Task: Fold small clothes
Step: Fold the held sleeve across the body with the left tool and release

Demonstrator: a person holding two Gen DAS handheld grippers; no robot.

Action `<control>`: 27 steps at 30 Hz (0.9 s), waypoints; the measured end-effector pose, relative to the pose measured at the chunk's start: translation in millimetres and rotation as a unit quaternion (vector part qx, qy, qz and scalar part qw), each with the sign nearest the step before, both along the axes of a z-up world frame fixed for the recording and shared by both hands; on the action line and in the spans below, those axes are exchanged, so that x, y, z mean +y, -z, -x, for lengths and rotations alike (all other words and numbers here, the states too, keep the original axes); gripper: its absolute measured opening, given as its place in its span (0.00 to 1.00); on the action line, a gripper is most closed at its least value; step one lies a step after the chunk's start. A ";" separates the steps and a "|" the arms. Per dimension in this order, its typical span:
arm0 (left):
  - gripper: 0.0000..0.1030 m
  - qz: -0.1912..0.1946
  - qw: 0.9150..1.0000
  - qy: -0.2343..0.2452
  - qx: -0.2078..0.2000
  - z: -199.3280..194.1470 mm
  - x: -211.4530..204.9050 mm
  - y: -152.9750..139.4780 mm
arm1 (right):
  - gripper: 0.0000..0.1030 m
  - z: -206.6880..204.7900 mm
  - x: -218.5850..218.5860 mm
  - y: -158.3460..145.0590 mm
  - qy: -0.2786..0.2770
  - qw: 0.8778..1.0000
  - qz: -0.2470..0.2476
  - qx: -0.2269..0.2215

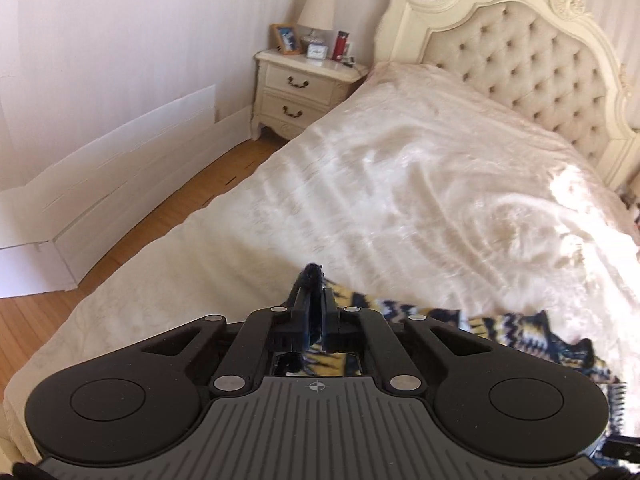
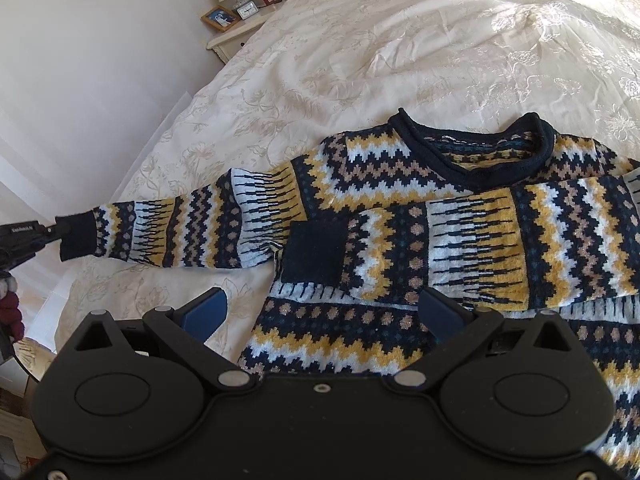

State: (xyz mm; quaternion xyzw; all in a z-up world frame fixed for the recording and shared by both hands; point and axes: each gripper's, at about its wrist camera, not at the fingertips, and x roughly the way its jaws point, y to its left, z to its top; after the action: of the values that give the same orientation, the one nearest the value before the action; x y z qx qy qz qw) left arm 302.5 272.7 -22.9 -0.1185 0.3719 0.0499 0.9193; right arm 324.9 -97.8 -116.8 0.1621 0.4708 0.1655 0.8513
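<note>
A navy, yellow and white zigzag knit sweater (image 2: 400, 216) lies flat on the bed, neck towards the headboard. Its right sleeve (image 2: 460, 244) is folded across the chest, navy cuff at mid-chest. Its left sleeve (image 2: 180, 232) stretches out to the left. My left gripper (image 1: 316, 280) is shut on that sleeve's navy cuff (image 1: 313, 271); it also shows at the left edge of the right wrist view, the left gripper (image 2: 50, 232) pinching the cuff (image 2: 78, 236). My right gripper (image 2: 320, 312) hangs open above the sweater's lower body, blue pads wide apart, holding nothing.
The cream embroidered bedspread (image 2: 360, 60) covers the whole bed. A tufted headboard (image 1: 520, 60) stands at the far end. A nightstand (image 1: 304, 88) with a lamp, photo frame and clock sits beside it. Wooden floor (image 1: 140, 224) and a white wall run along the bed's left side.
</note>
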 end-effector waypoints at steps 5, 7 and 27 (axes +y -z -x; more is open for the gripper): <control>0.04 0.047 0.998 0.036 -0.032 -0.9 -49.8 -35.2 | 0.99 7.9 -22.6 0.2 -0.004 1.000 -0.014 -0.005; 0.04 0.074 0.995 0.054 -0.044 -2.0 -71.4 -45.3 | 0.99 11.1 -36.7 -1.7 -0.002 1.000 -0.019 -0.008; 0.05 0.155 0.961 0.228 -0.015 -33.6 -363.6 22.9 | 0.99 49.9 -175.8 4.5 0.057 0.998 -0.038 -0.006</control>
State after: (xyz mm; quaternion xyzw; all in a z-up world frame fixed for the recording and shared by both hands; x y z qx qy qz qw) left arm 336.1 -90.9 -45.7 -0.1723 0.3786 -0.2208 0.8821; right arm 275.0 -273.6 -121.4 0.2201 0.4491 0.1351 0.8554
